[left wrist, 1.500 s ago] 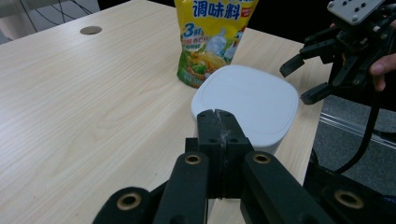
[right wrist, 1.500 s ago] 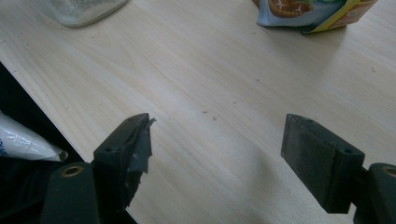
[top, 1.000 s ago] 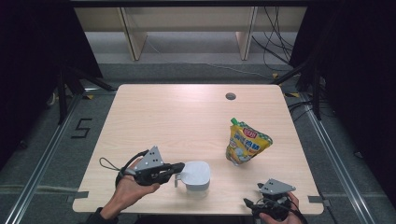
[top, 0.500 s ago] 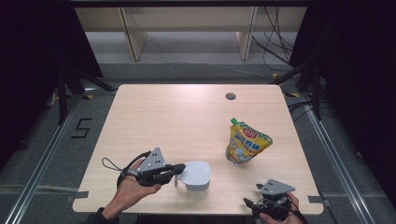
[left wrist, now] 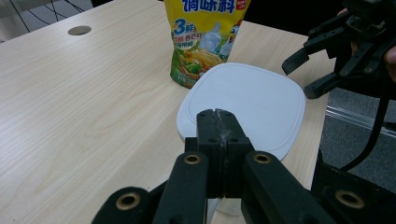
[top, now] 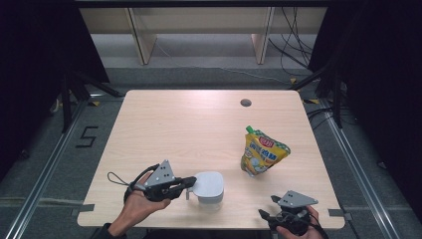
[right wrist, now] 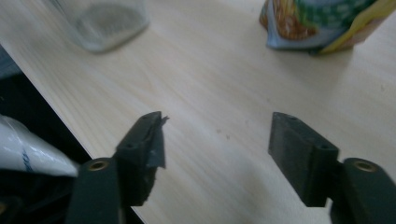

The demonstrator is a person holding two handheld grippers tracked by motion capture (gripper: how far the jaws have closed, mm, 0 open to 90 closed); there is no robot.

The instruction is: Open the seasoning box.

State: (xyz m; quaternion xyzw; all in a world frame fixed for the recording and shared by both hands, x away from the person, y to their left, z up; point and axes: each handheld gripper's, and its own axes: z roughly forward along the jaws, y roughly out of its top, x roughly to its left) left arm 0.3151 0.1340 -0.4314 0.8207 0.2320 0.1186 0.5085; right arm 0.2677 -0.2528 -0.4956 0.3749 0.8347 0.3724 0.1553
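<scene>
The left gripper has its jaws shut at the white-lidded container near the counter's front edge, while the right gripper, empty jaws apart and just closing, hovers at the front right corner, the yellow pouch beyond.

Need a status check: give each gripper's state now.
Left gripper: shut, at the container.
Right gripper: open, empty, jaws just been closing.
</scene>
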